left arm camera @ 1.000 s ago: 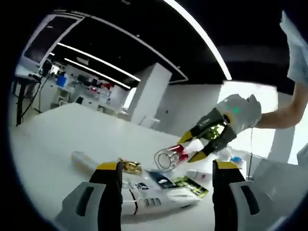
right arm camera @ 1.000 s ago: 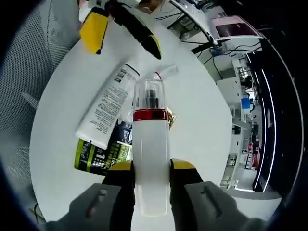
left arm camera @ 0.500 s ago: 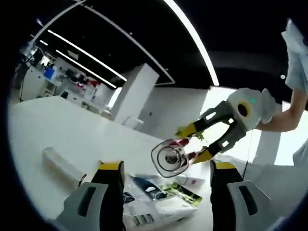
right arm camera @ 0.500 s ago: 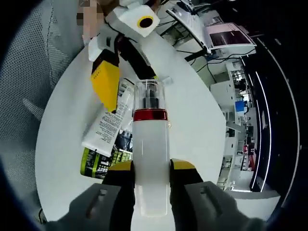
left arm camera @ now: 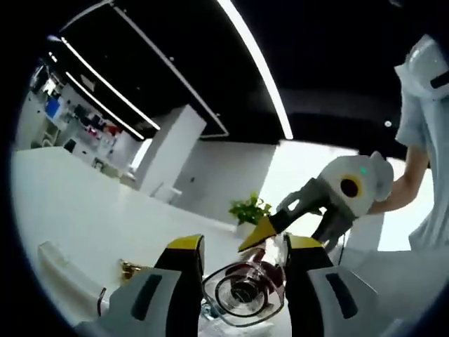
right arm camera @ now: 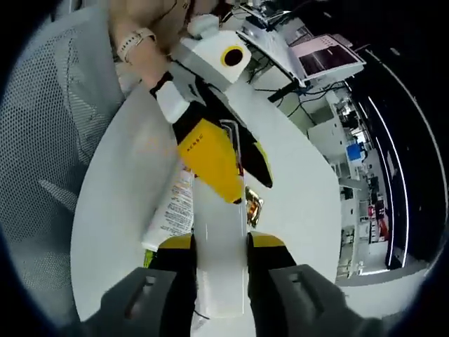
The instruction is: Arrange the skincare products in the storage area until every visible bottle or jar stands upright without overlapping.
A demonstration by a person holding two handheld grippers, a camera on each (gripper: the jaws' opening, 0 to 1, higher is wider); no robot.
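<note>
Between both grippers: one bottle (right arm camera: 221, 260), right gripper (right arm camera: 220, 242) clamping body.

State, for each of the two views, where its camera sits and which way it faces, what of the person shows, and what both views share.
Left gripper view: rides the left tool, facing along the white table at the bottle's clear cap; a sleeve and forearm show.
Right gripper view: rides the right tool, looking down the white bottle onto the table; a wrist shows.
Shared: the bottle and both tools.
</note>
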